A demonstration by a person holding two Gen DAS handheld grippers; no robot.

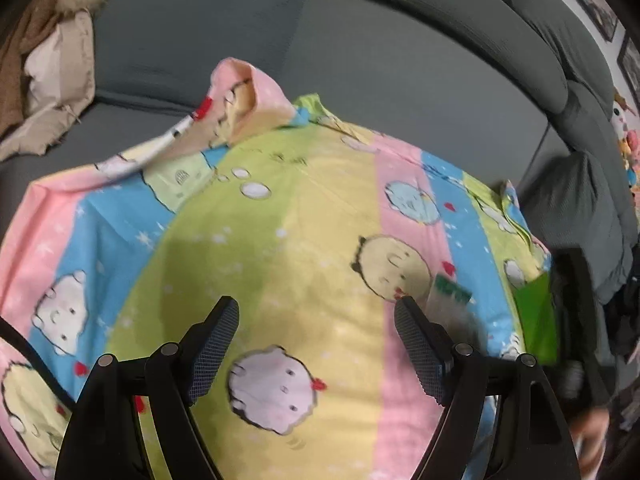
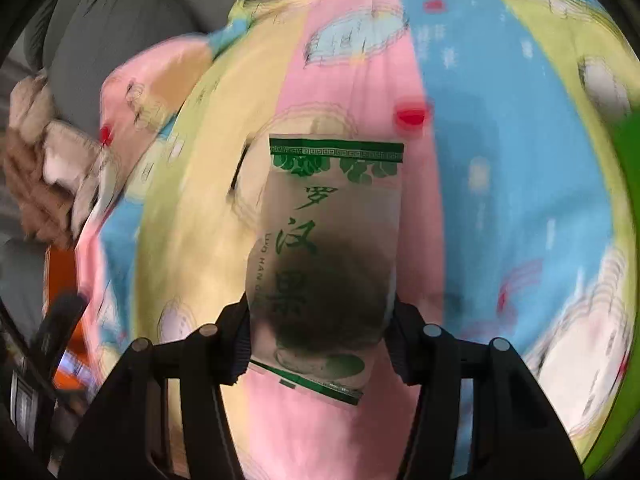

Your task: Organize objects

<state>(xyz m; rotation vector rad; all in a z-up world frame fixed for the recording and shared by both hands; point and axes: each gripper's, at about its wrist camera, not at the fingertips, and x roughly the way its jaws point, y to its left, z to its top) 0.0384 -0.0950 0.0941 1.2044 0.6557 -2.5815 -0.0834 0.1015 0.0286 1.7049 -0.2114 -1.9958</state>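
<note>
A striped cartoon-print cloth (image 1: 300, 220) in pink, blue, yellow and green lies spread over a grey sofa (image 1: 360, 60). My left gripper (image 1: 316, 312) hovers over it, open, with nothing between its fingers. My right gripper (image 2: 320, 312) is shut on a clear packet (image 2: 332, 208) with green print and a dark round fruit inside. Its pads press on the packet's sides just above the cloth (image 2: 500, 160). In the left wrist view the packet (image 1: 452, 290) shows blurred beside the right finger.
Crumpled beige and brown clothing (image 1: 52, 80) lies at the sofa's left end. Soft toys (image 1: 624, 136) sit at the far right. A bright green sheet (image 1: 536, 312) lies at the cloth's right edge. An orange object (image 2: 60, 272) shows at the left.
</note>
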